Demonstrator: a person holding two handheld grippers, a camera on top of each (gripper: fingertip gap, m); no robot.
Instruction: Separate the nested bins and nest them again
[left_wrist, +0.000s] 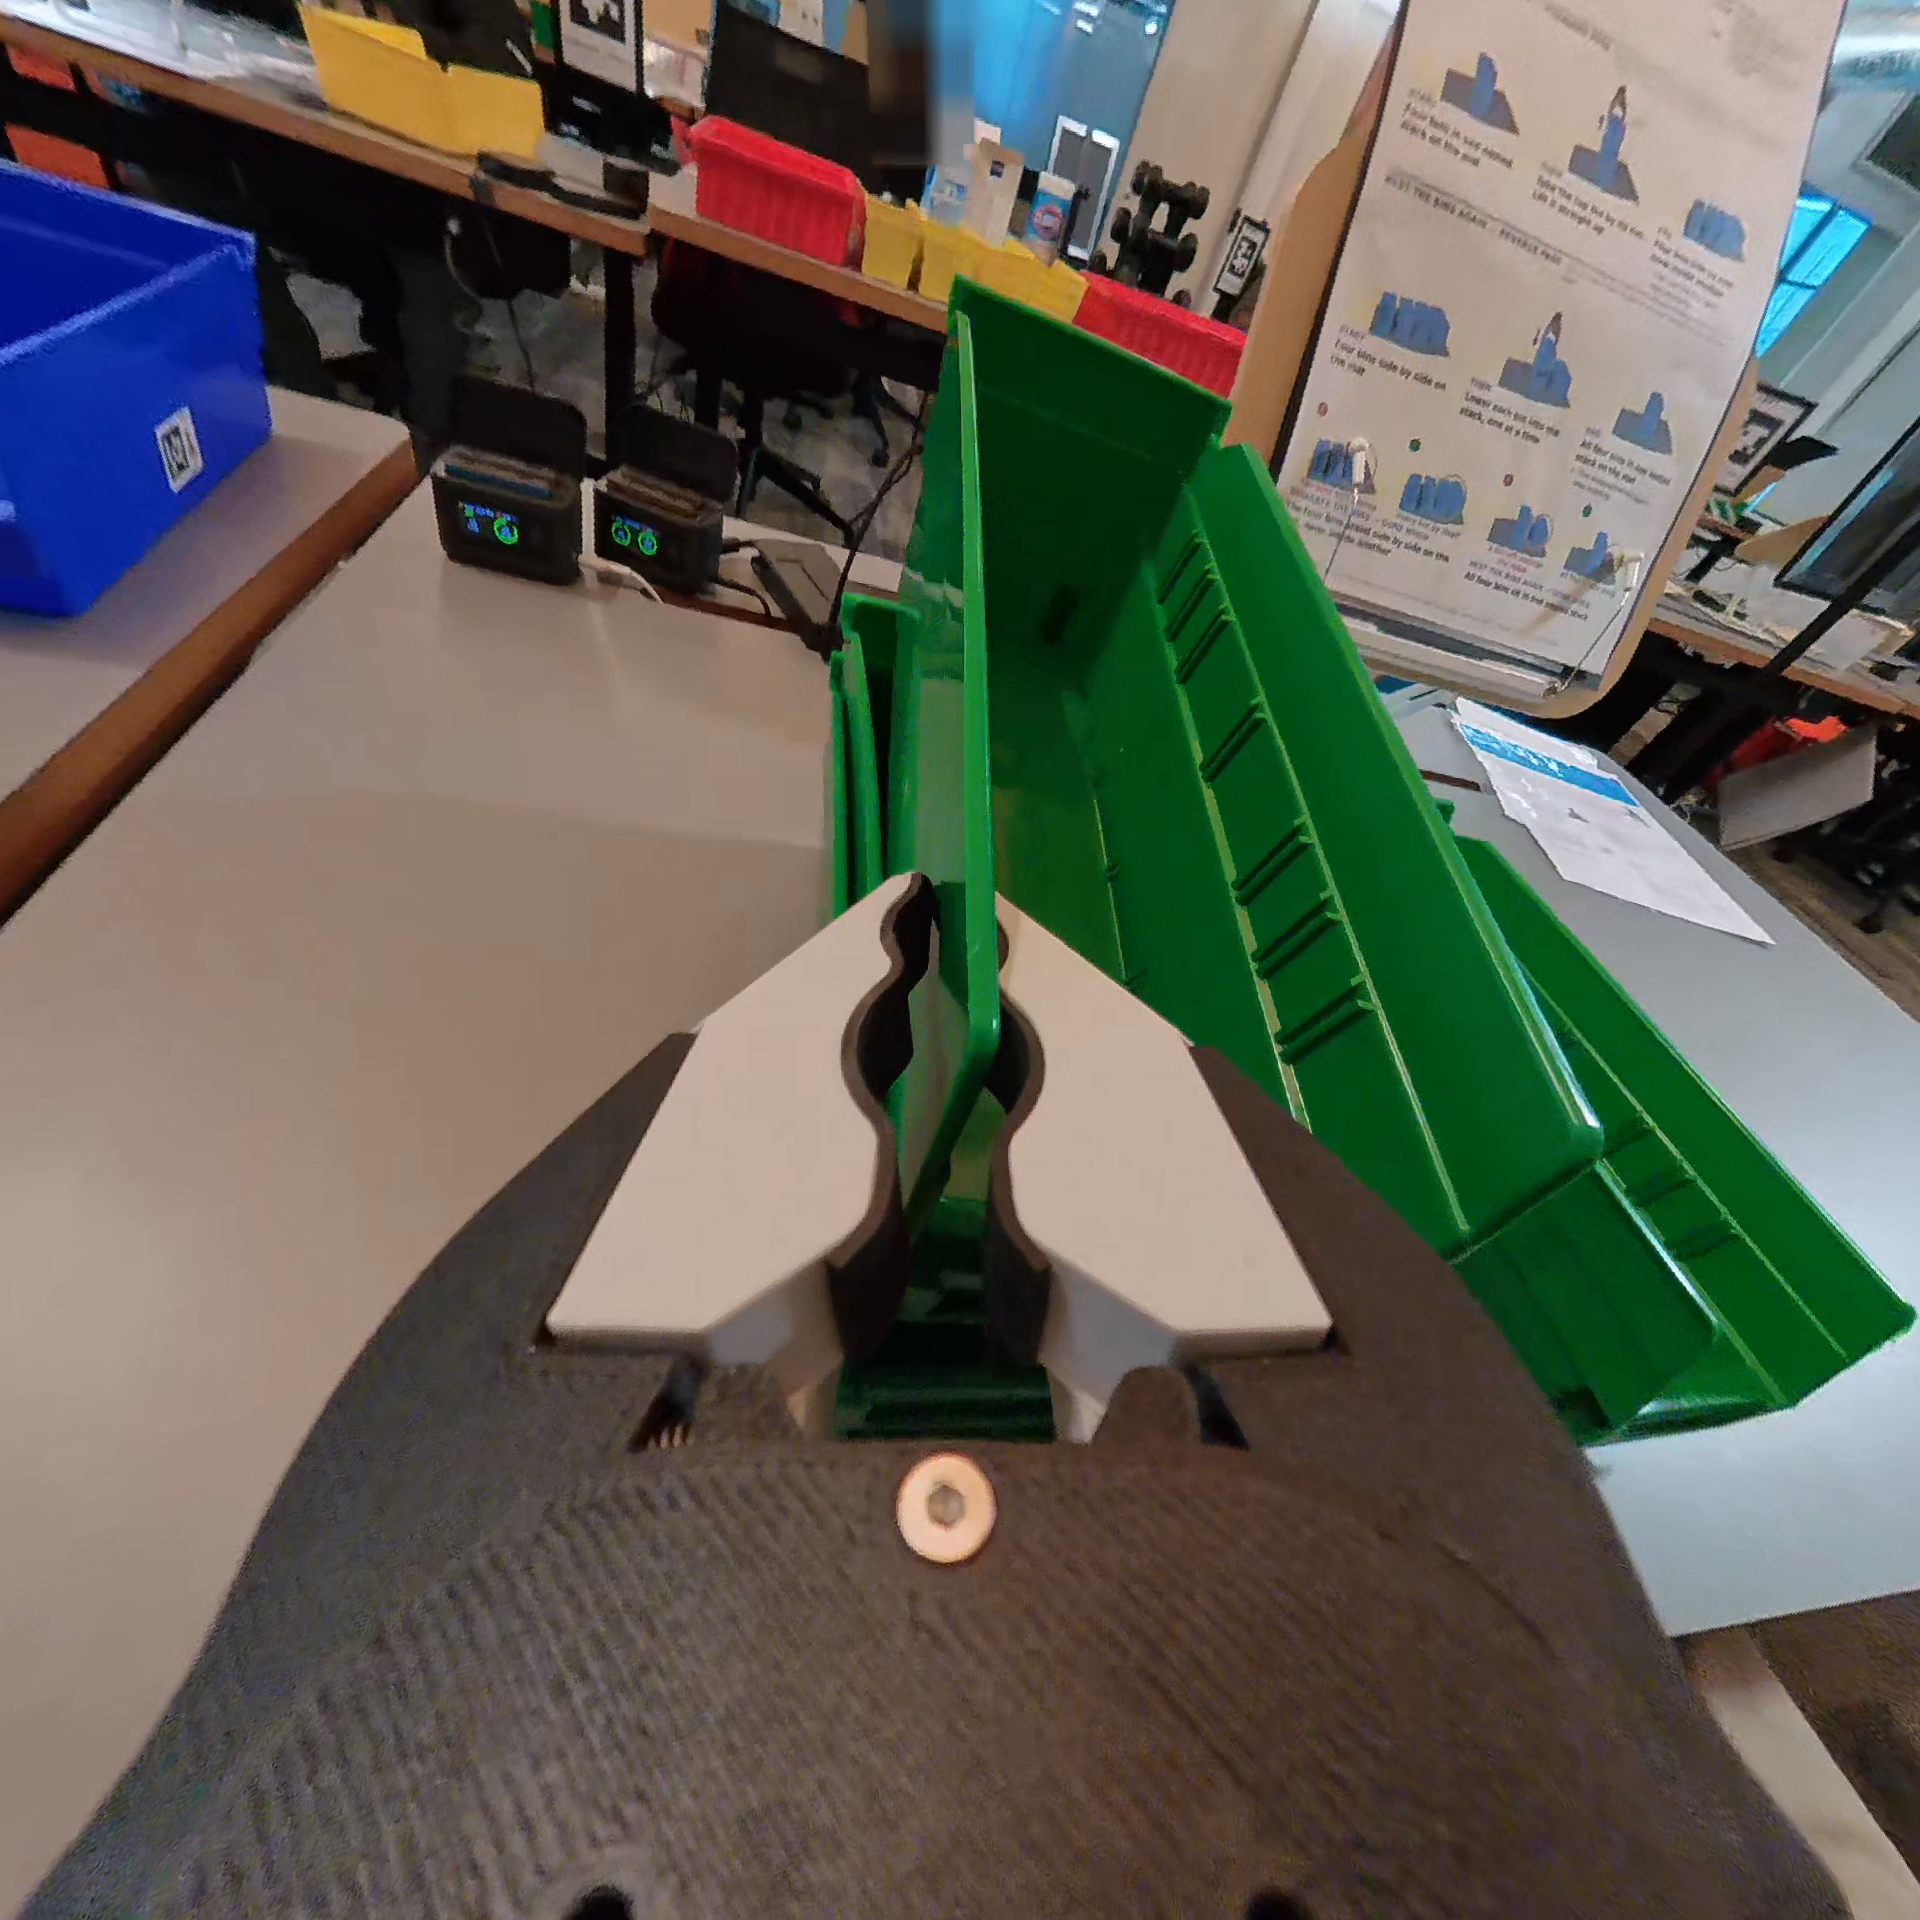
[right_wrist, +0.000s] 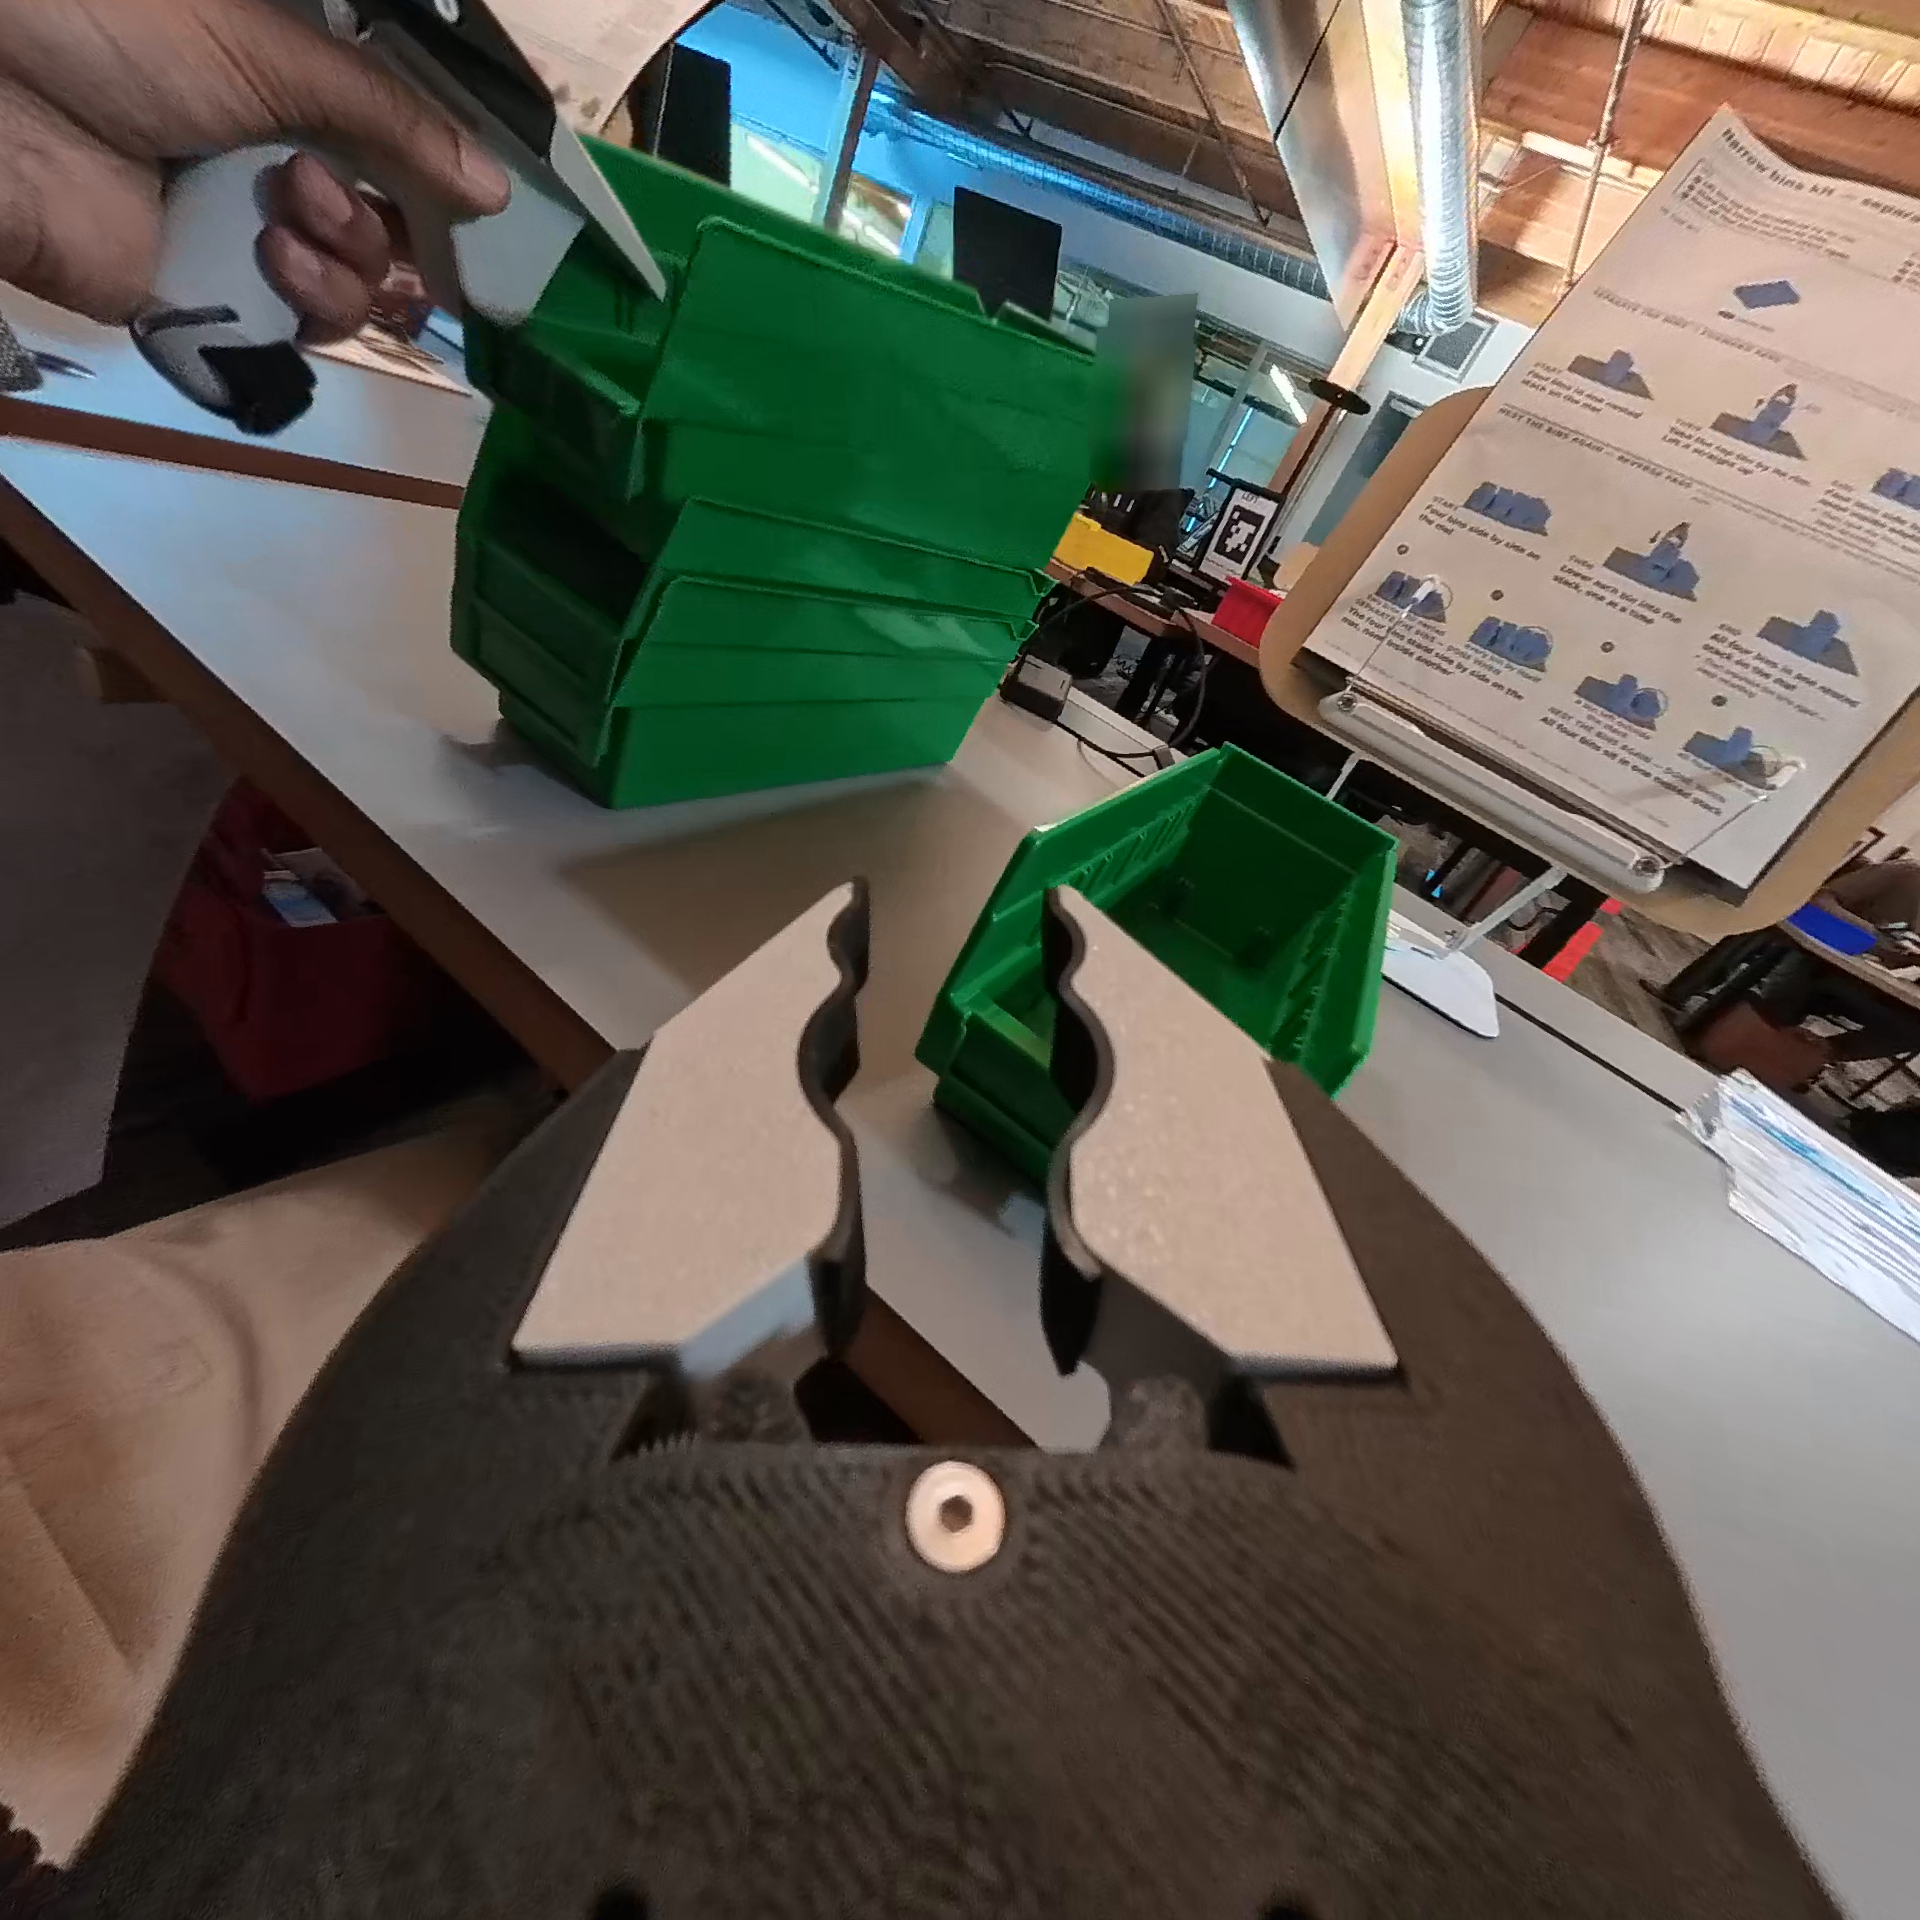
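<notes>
- Left gripper (left_wrist: 961, 1023) clamped on top long green plastic bin's (left_wrist: 1195, 779) side wall, above nested green stack (right_wrist: 727, 623).
- Right gripper (right_wrist: 956, 1060) empty, narrowly parted, nearer lone green bin (right_wrist: 1247, 914) right of stack.

The grey table (right_wrist: 343, 634) bears a stack of green bins (right_wrist: 748, 623), a lone green bin (right_wrist: 1247, 914) and papers (right_wrist: 1808, 1205).

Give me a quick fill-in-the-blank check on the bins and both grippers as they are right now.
1. The left gripper is shut on the top bin's ____.
2. The right gripper is ____ and holds nothing.
3. All the bins on the grey table are ____ in colour.
4. The single bin beside the stack stands ____ from it.

Missing words: wall; open; green; apart
</notes>
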